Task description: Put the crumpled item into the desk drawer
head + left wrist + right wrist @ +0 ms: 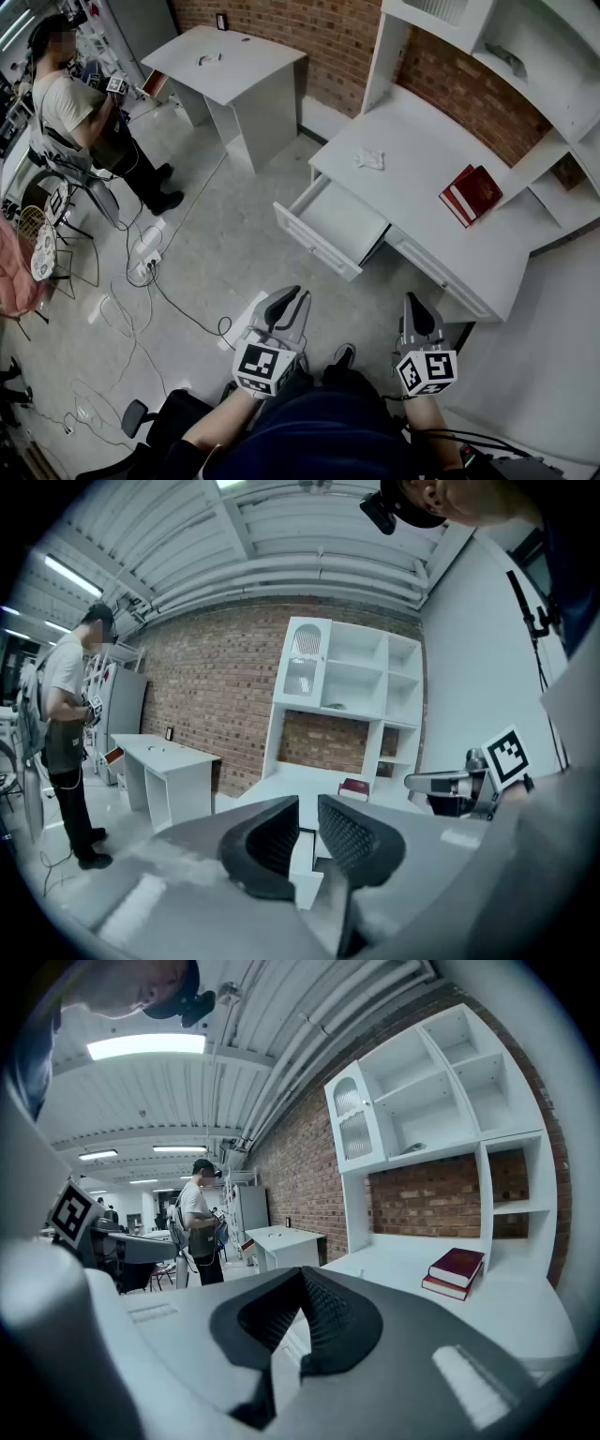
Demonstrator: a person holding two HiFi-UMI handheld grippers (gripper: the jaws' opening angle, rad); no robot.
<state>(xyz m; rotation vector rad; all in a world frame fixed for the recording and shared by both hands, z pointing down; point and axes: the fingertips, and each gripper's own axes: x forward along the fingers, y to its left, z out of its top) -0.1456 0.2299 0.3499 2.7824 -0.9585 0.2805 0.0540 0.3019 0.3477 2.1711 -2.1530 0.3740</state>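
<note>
So the left tool [287, 302] is down low by the person's lap, jaws a little apart with nothing between them, and the right tool [417, 307] next to it is clenched on nothing at all. The crumpled item [369, 159], a little white wad, is sitting on the white counter [422, 131] just behind the desk drawer [336, 225], which is pulled open. Red books [472, 194] lie further right on the same counter, well apart from both tools
</note>
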